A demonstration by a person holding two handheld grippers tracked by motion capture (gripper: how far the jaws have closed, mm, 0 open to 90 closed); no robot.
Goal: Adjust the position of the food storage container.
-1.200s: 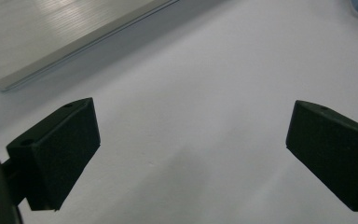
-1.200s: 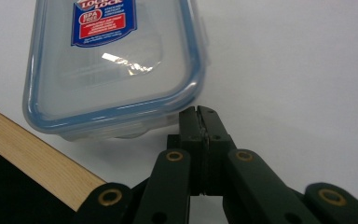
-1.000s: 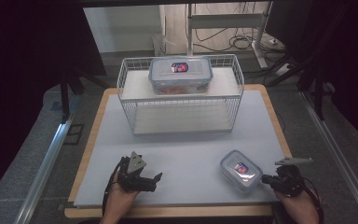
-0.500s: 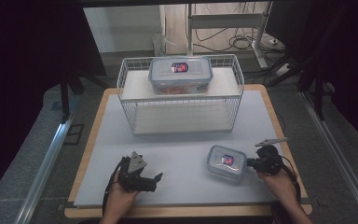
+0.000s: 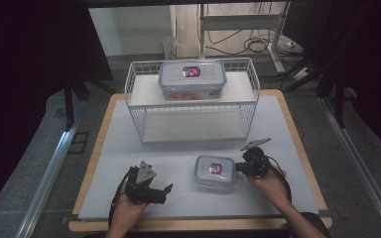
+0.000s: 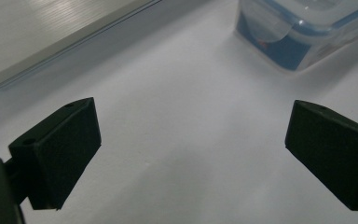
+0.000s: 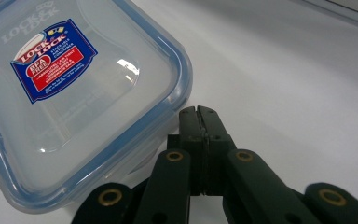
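A small clear lidded container [image 5: 215, 171] with a blue seal and a red-and-blue label lies on the white table mat [image 5: 129, 163], near the front right. My right gripper [image 5: 241, 167] is shut, its tips against the container's right side. In the right gripper view the closed jaws [image 7: 198, 113] meet the rim of the container [image 7: 74, 98]; nothing shows between them. My left gripper [image 5: 164, 191] rests open at the front left with nothing between its fingers. In the left gripper view [image 6: 193, 140] the same container [image 6: 303, 32] lies beyond the jaws at the upper right.
A white wire rack [image 5: 134, 99] stands at the back middle of the mat, and a larger lidded container [image 5: 192, 79] sits on its top shelf. The rack's lower board [image 6: 51, 32] lies ahead of my left gripper. Bare mat stretches between the rack and both hands.
My right gripper has travelled left across the mat, and the small container has moved left with it, from the front right corner towards the middle. The left gripper has stayed put.
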